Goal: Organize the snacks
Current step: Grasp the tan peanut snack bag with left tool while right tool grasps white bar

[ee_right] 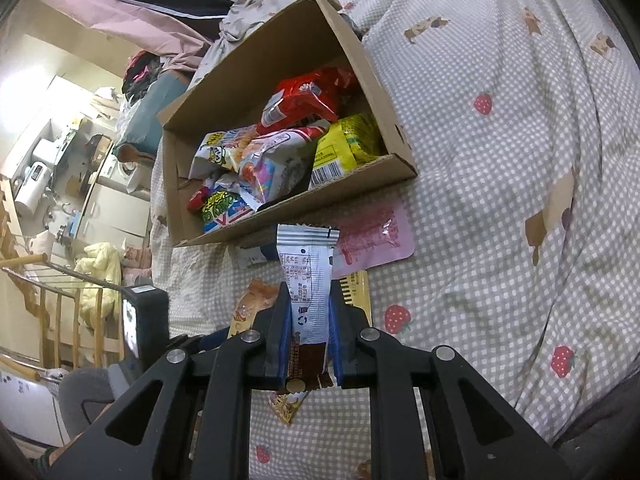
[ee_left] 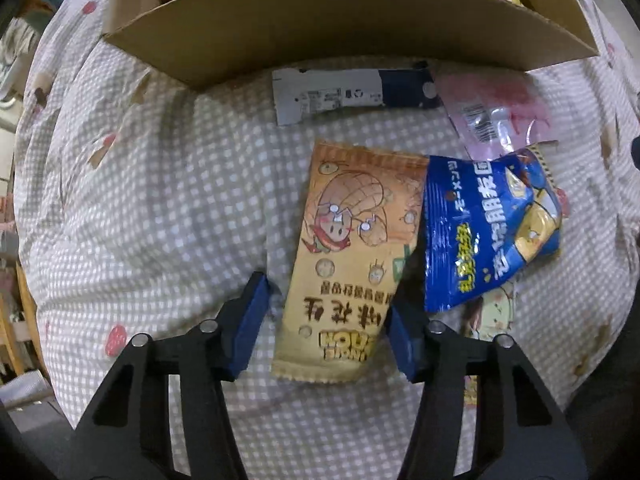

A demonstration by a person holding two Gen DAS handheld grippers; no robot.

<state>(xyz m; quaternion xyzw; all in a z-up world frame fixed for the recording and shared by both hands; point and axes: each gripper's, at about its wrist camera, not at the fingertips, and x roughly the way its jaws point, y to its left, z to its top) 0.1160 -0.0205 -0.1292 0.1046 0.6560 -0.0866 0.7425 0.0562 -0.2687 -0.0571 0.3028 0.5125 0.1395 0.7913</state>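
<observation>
A cardboard box (ee_right: 360, 60) with several snack bags stands on the checked bedcover; its near wall also shows in the left wrist view (ee_left: 340, 20). My left gripper (ee_left: 326, 316) is open, its blue pads on either side of the lower end of a tan peanut packet (ee_left: 352, 248) lying on the cover. A blue snack bag (ee_left: 488, 228) lies right of it, overlapping its edge. My right gripper (ee_right: 309, 320) is shut on a white and brown wrapped bar (ee_right: 308, 268), held above the cover in front of the box.
A long white and navy packet (ee_left: 348, 96) and a pink pouch (ee_left: 496, 112) lie along the box's near wall; the pink pouch also shows in the right wrist view (ee_right: 376, 240). The bed's edge, a wooden rack (ee_right: 60, 300) and room clutter lie to the left.
</observation>
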